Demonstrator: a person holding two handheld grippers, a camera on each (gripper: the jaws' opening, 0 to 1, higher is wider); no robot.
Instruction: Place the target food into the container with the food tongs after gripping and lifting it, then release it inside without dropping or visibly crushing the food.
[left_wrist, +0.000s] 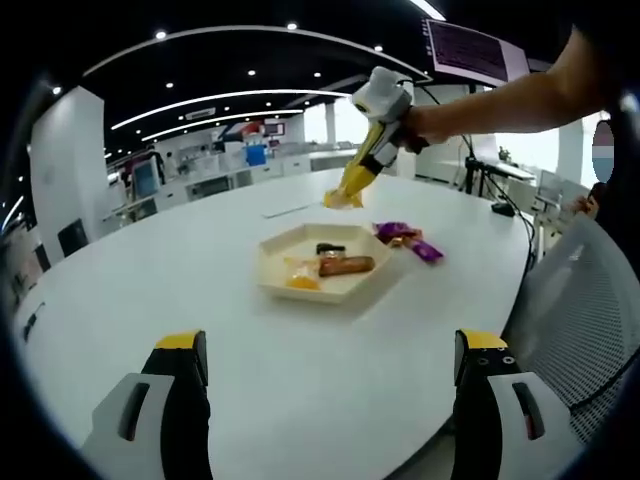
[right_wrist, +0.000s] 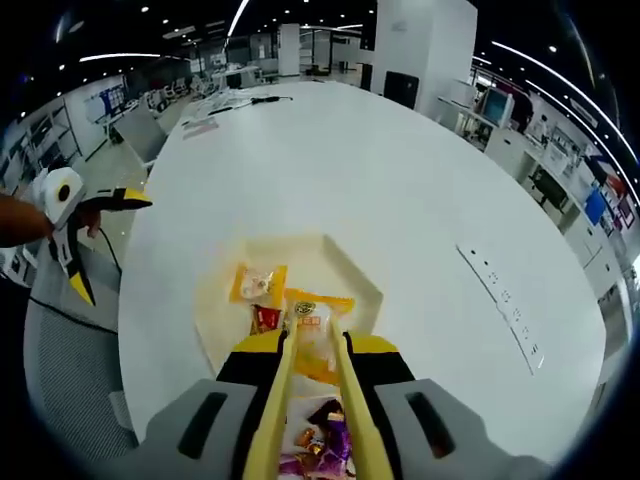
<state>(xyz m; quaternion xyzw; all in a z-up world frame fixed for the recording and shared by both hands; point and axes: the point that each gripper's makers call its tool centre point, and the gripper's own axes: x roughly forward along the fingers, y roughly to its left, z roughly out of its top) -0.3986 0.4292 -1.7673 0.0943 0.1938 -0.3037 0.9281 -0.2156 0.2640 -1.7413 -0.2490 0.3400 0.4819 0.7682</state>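
White table (left_wrist: 150, 300) in a seemingly open-plan office bears a tray (left_wrist: 275, 262).

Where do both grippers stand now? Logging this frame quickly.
Left gripper: open, holding nothing.
Right gripper: shut on yellow tongs, which pinch a yellow snack packet over the tray.

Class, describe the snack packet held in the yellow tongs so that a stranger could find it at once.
Start at the big white table and find the pale hexagonal tray on it. Above the tray's near edge, yellow tongs pinch an orange-yellow packet with a white label. Unlike the packets lying in the tray, it hangs in the tongs.
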